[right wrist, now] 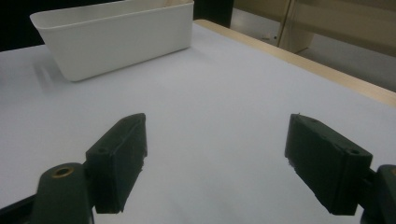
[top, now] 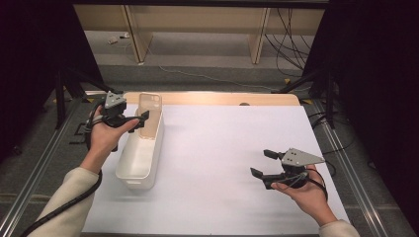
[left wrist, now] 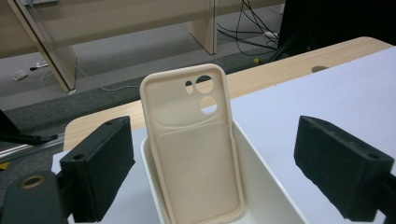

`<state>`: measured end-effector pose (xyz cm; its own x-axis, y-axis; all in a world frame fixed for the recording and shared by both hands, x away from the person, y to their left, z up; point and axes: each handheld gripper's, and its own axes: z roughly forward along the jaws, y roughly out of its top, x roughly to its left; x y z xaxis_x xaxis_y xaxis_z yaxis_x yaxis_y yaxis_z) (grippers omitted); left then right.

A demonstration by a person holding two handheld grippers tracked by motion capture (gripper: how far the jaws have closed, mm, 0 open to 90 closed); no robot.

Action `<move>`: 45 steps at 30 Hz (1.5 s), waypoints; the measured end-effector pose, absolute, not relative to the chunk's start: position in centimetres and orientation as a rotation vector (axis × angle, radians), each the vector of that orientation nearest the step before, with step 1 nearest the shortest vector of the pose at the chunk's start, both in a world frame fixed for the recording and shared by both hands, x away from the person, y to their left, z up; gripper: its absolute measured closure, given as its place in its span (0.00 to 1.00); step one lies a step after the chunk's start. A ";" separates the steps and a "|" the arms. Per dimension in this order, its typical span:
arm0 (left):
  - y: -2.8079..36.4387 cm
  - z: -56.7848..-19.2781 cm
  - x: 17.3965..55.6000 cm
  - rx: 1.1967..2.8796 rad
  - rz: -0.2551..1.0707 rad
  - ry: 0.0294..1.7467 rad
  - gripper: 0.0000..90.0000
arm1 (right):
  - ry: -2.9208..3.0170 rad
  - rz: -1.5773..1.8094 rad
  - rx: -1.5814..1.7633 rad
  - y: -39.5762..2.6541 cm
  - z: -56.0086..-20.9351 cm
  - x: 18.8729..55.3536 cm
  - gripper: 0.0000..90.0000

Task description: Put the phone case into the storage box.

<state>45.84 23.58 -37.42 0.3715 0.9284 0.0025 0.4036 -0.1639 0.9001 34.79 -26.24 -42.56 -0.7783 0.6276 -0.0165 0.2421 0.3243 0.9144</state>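
With the left tool (top: 141,118) released beside the phone case (top: 149,114) leaning upright in the far end of the bin (top: 141,160), withdraw straight back, avoiding a nudge.

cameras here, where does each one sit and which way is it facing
High view: fixed above the person's side, looking forward and down on the table; both forearms, left gripper and right gripper show.
Left gripper view: rides the left gripper, looks between its open jaws at the phone case standing in the white bin.
Right gripper view: rides the right gripper, looks over the table to the bin.
All three views share the bin.
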 end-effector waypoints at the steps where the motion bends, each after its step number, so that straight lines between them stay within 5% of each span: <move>1: 23.6 -37.5 45.8 1.746 0.743 1.173 0.13 | 2.227 1.441 0.774 -26.2 -42.6 34.8 0.25; 45: 22.1 -38.0 41.9 1.766 0.696 1.087 0.04 | 2.224 1.439 0.781 -26.4 -42.6 34.9 0.24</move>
<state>41.86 22.10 -38.03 0.4506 0.8927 0.0001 0.3733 -0.1885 0.9084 34.91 -26.36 -42.59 -0.7745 0.6324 -0.0147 0.2459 0.3223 0.9141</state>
